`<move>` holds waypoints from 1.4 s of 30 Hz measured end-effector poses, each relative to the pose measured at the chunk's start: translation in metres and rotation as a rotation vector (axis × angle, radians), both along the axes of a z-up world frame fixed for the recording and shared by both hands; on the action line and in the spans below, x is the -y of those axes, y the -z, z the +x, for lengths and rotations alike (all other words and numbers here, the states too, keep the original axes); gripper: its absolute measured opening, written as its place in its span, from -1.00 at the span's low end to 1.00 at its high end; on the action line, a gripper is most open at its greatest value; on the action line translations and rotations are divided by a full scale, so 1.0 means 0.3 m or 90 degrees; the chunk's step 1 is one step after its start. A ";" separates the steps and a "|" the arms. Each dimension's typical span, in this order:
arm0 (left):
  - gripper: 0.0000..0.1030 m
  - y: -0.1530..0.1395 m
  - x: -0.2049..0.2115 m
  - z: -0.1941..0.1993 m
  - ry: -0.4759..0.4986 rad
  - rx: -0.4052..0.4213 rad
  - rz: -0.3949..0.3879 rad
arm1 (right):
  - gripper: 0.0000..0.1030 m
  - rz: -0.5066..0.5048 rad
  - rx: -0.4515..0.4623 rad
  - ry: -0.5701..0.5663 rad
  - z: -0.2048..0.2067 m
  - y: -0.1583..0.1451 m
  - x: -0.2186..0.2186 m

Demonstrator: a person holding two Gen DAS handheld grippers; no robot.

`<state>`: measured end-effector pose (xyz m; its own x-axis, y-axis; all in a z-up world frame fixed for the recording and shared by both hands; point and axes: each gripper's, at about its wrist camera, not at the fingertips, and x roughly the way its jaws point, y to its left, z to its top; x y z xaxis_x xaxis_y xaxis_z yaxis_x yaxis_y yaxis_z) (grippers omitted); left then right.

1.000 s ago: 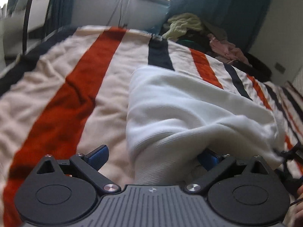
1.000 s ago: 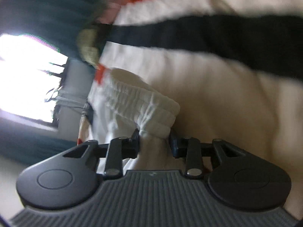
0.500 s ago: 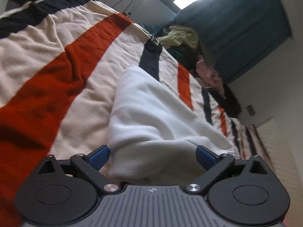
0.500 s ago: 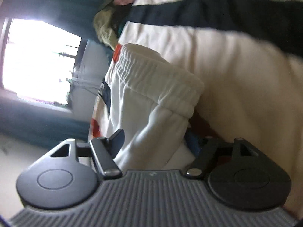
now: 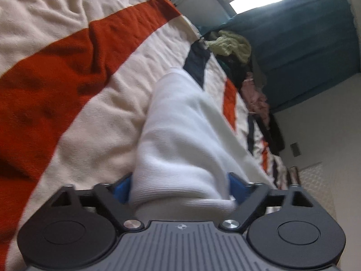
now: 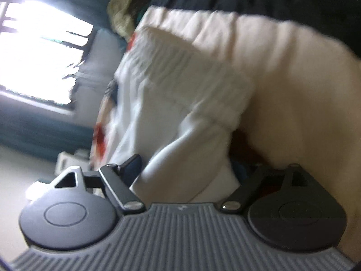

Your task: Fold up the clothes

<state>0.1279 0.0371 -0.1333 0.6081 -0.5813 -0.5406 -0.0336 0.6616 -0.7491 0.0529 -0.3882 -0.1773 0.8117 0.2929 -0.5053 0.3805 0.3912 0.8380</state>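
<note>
my left claw is spread wide, a thick fold of the white garment between its blue pads. my right claw is spread around the elastic waistband end. the garment lies on the striped bed blanket.

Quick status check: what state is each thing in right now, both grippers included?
Left gripper: open, white garment bunched between its spread blue pads, not pinched.
Right gripper: open, waistband end of the garment between its fingers.
White garment: folded lengthwise, lying on the blanket.
Striped blanket: spread out, wrinkled.
Clothes pile: heaped, unfolded, at the bed's far end.
Curtain: drawn beside the lit window.
</note>
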 end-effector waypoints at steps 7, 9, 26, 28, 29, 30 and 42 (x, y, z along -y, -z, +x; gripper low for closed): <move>-0.01 -0.010 -0.010 -0.008 -0.011 0.014 0.003 | 0.01 -0.064 -0.037 -0.015 0.007 -0.004 -0.028; -0.23 -0.030 -0.009 -0.019 -0.007 0.038 -0.004 | -0.31 -0.069 -0.026 -0.002 -0.012 -0.016 -0.028; -0.32 -0.465 0.294 0.125 0.063 0.196 -0.100 | -0.48 -0.117 0.237 0.089 -0.043 -0.456 0.200; -0.32 -0.508 0.415 0.220 0.095 0.202 -0.104 | -0.48 -0.134 0.246 0.098 -0.001 -0.503 0.293; -0.32 -0.524 0.476 0.270 0.110 0.206 -0.103 | -0.48 -0.143 0.251 0.103 0.020 -0.526 0.339; -0.32 -0.535 0.539 0.323 0.125 0.210 -0.099 | -0.48 -0.154 0.250 0.108 0.052 -0.537 0.386; -0.32 -0.380 1.228 0.857 0.238 0.230 -0.058 | -0.47 -0.260 0.208 0.174 0.371 -0.527 0.854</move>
